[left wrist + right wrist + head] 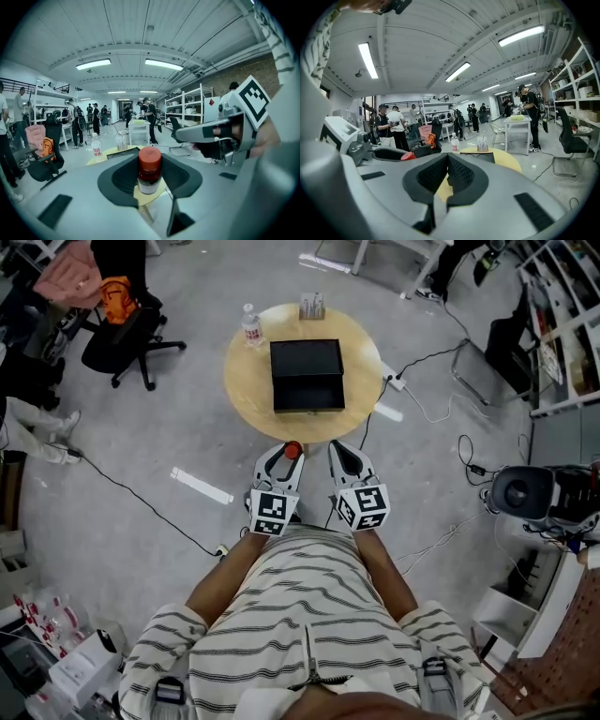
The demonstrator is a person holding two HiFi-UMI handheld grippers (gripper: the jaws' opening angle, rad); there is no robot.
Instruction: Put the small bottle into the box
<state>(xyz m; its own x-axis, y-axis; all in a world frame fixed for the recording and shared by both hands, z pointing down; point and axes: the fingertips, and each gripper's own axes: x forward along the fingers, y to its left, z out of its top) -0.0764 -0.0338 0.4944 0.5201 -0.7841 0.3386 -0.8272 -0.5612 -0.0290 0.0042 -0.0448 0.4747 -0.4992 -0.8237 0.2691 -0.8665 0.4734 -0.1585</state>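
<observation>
**A:** Where is the small bottle (149,169)?

**B:** In the left tongs (284,454). The 2 jaws are clamped on its body. It stands upright between the pads, with its red cap above them.

**A:** And the right tongs (447,174)?

**B:** Closed, with the pads meeting and nothing between them. Both tongs are held side by side, near each other, at the near edge of the round wooden surface (246,381).

**A:** The box (307,376)?

**B:** It is black and lies open in the middle of that surface, apart from the bottle.

**A:** Anything else up there?

**B:** 1 clear water bottle (251,327) stands at the far left edge. There is also 1 small upright item (311,306) at the far edge, just beyond the box. I can't tell what it is.

**A:** Who holds the tongs?

**B:** A person in a striped shirt (309,615), with both forearms reaching forward.
</observation>
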